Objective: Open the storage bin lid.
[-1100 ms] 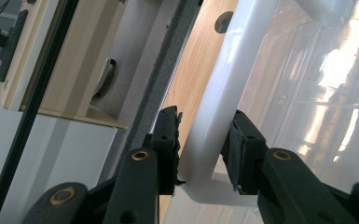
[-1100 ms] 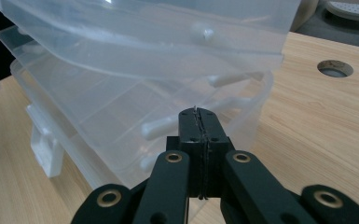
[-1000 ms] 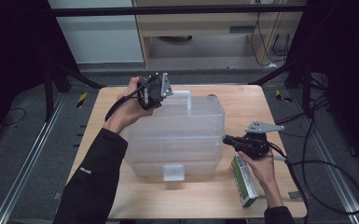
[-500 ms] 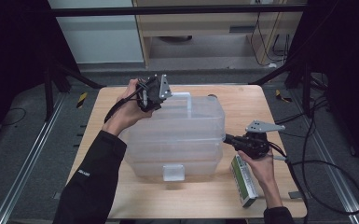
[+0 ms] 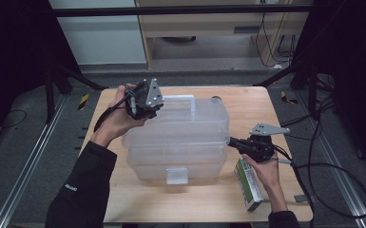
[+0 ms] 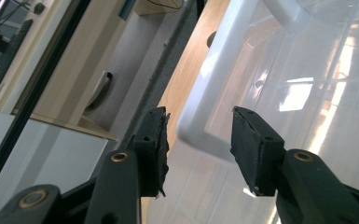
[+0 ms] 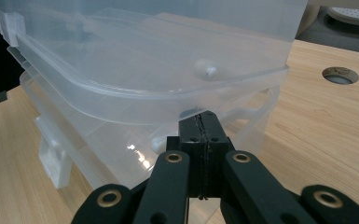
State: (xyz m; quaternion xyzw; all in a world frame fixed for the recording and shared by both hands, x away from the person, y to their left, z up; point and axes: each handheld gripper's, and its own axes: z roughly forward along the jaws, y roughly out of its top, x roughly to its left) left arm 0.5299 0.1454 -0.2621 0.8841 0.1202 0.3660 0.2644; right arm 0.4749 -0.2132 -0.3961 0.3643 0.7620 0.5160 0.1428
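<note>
High view: clear plastic storage box [image 5: 178, 142] with its lid on sits mid-table [image 5: 218, 199], white carry handle [image 5: 183, 99] lying at the far edge of the lid. Left gripper [image 5: 148, 108] is at the box's far left corner, by the handle's end. Right gripper [image 5: 233, 141] has its tip against the box's right side at the lid rim. A green-and-white carton [image 5: 248, 183] lies on the table just beside the right hand [image 5: 266, 171].

Left gripper view: jaws have just been opening and now stand about half apart; the handle's [image 6: 205, 100] bent corner lies between the pads, with a gap showing at each side. Not gripped, as far as I can tell.

Right gripper view: jaws pressed fully together, nothing between them; tip tucked under the overhanging lid rim [image 7: 168, 100].

Judgement: the step looks like letting go of the handle while the right side steadies or pries at the lid. Next move likely calls for drawing the left gripper clear of the handle without snagging it.
</note>
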